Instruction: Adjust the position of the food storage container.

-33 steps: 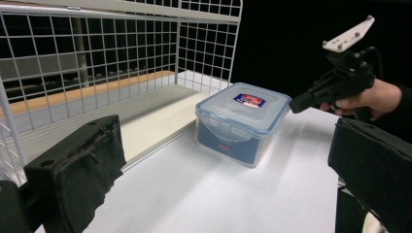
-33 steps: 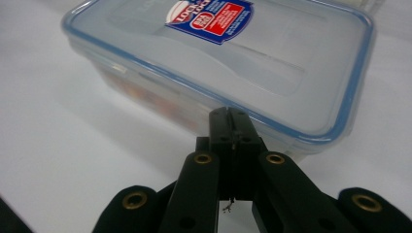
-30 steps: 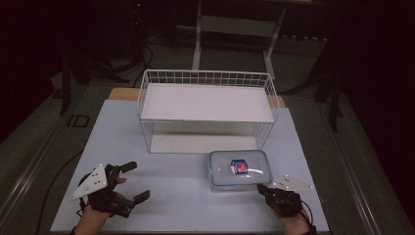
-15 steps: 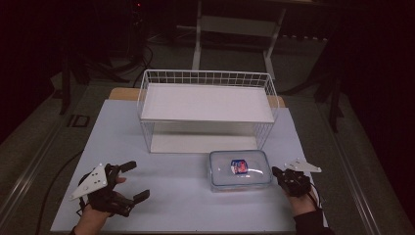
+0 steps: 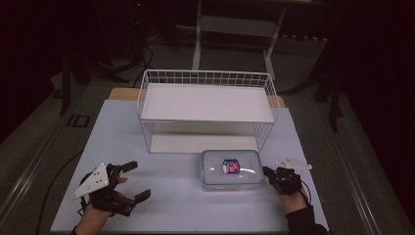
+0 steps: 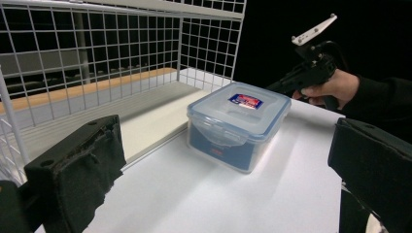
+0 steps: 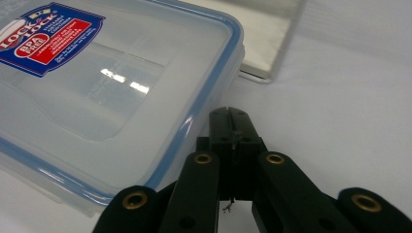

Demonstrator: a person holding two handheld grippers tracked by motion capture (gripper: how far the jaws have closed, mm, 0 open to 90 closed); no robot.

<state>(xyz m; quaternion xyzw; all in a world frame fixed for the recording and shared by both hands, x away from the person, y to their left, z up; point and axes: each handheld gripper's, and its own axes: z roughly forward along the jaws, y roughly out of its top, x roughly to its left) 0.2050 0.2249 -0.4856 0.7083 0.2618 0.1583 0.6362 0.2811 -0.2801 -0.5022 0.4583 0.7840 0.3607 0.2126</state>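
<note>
Right gripper (image 5: pixel 268 172), with its jaws pressed together on nothing, is held at the right short end of the plastic container (image 5: pixel 232 169), its closed tip just beside the lid's blue-edged rim; whether the tip touches the rim cannot be told from the right gripper view. Left gripper (image 5: pixel 131 182) is kept well apart at the near left of the table (image 5: pixel 171 215), its jaws spread wide and empty, and is aimed toward the container.

The container is set on the table just in front of the white wire rack (image 5: pixel 207 110), lid on, with a red-and-blue label (image 5: pixel 230 166) on top.

A push from the closed tip is judged likely, and several faults could follow from it. If the tip is pressed high on the lid edge, the container may be tipped or the tip may ride up over the lid. If it is pressed off-centre, the box may be spun rather than slid. If it is driven too far back, the rack's lower front wire may be struck.

Nothing can be made out inside the container; through the cloudy lid and wall only a bluish tint is seen. Both the rack's upper shelf and its lower level are seen bare.
</note>
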